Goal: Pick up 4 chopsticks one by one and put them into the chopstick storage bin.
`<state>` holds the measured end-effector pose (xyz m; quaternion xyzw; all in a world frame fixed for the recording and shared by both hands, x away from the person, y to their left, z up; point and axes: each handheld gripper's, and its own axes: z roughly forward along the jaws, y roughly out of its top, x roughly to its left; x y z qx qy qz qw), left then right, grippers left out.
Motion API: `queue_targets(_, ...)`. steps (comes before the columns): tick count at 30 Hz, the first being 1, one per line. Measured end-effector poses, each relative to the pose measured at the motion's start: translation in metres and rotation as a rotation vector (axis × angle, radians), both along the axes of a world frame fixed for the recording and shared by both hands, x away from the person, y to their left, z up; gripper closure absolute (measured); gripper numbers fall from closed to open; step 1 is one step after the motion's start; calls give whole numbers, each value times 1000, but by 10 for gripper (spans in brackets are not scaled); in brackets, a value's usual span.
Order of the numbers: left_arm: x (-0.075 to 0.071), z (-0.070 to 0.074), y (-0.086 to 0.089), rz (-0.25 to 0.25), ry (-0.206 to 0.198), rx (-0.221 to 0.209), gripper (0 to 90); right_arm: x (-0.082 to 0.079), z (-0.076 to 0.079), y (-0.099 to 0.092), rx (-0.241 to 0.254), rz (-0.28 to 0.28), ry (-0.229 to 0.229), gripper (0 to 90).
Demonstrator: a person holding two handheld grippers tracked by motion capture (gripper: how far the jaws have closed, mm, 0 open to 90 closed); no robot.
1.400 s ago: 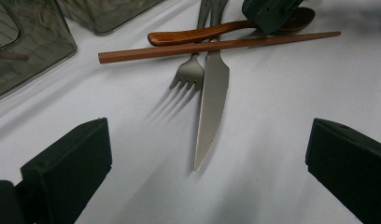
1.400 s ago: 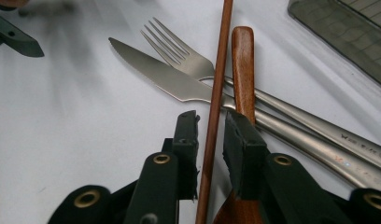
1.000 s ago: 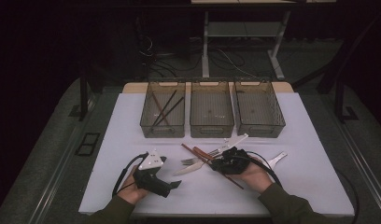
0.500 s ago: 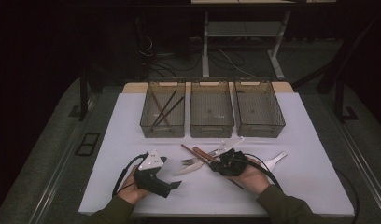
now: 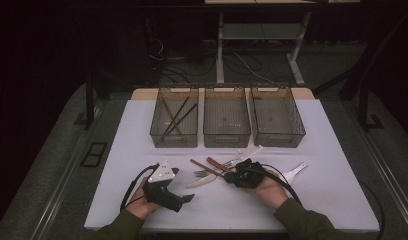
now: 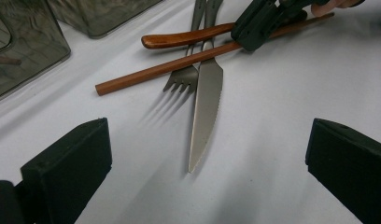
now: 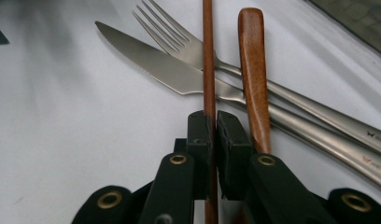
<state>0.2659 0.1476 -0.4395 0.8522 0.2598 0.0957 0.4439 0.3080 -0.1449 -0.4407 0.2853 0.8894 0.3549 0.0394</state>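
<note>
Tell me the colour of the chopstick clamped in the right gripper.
Reddish brown; the chopstick shows best in the right gripper view, pinched by the right gripper.

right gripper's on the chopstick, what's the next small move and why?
Probably a short straight lift. The right gripper has just closed on the chopstick, which lies across the knife and fork; dragging sideways could scatter them. The left bin already holds chopsticks, so likely carry it there.

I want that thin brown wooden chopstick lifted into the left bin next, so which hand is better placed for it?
Right. The right gripper has just been closing and clamps the thin brown wooden chopstick. The left gripper rests open on the white table, short of the cutlery.
</note>
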Motion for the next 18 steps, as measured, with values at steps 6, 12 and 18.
queue_targets(6, 0, 0, 0, -2, -1, -1, 0, 1, 5, -3, 26, -3, 5, 842)
queue_targets(12, 0, 0, 0, -6, -2, -1, 0, 2, 13, -9, 47, -2, 0, 842)
queue_targets(18, 0, 0, 0, -7, -1, -2, 0, 3, 17, -14, 53, -1, -14, 842)
